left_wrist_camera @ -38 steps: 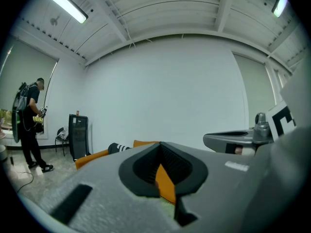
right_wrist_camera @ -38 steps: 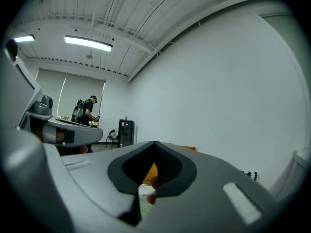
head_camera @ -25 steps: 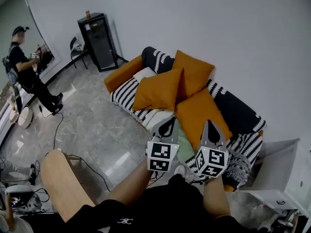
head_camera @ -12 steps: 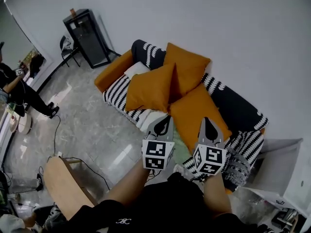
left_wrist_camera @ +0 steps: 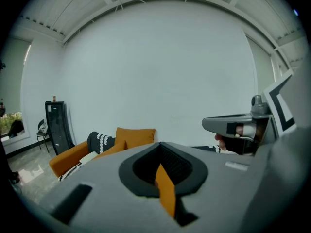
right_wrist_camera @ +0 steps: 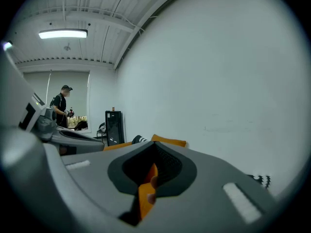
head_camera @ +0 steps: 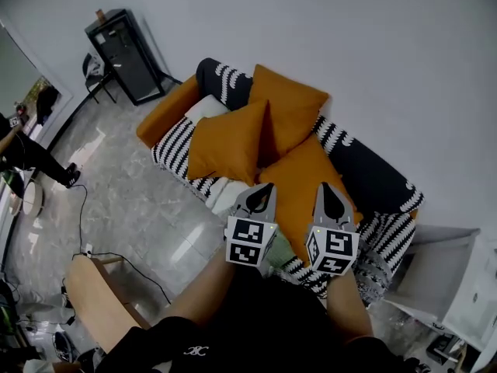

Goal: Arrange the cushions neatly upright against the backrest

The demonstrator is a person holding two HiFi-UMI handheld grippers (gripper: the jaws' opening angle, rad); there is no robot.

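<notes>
— What has changed since the earlier frames?

— Both grippers have been carried forward, so that the sofa [head_camera: 177, 140] is now seen nearer the middle of the head view, with the jaw tips over its near seat edge.

— How far along is the arranging judged to be?

— It is judged barely begun. Only the back cushion [head_camera: 293, 111] is propped against the backrest [head_camera: 374, 173], and it is stood on a corner rather than square. The front cushion [head_camera: 229, 142] is leant loosely, tilted, in front of it. The flat cushion [head_camera: 299, 186] is laid down on the seat, just ahead of the grippers. All three are left to be set upright in a row.

— What is held?

— Nothing. The left gripper [head_camera: 269, 187] is seen with its jaws closed together and empty. The right gripper [head_camera: 324, 187] is closed and empty too.

— And the materials?

— The sofa is covered in soft black fabric with white stripes, and an orange armrest is seen at upper left. The cushions are plump orange squares of plain, matte cloth that look easily dented. The grippers are made of hard grey plastic, tapered to points.
</notes>
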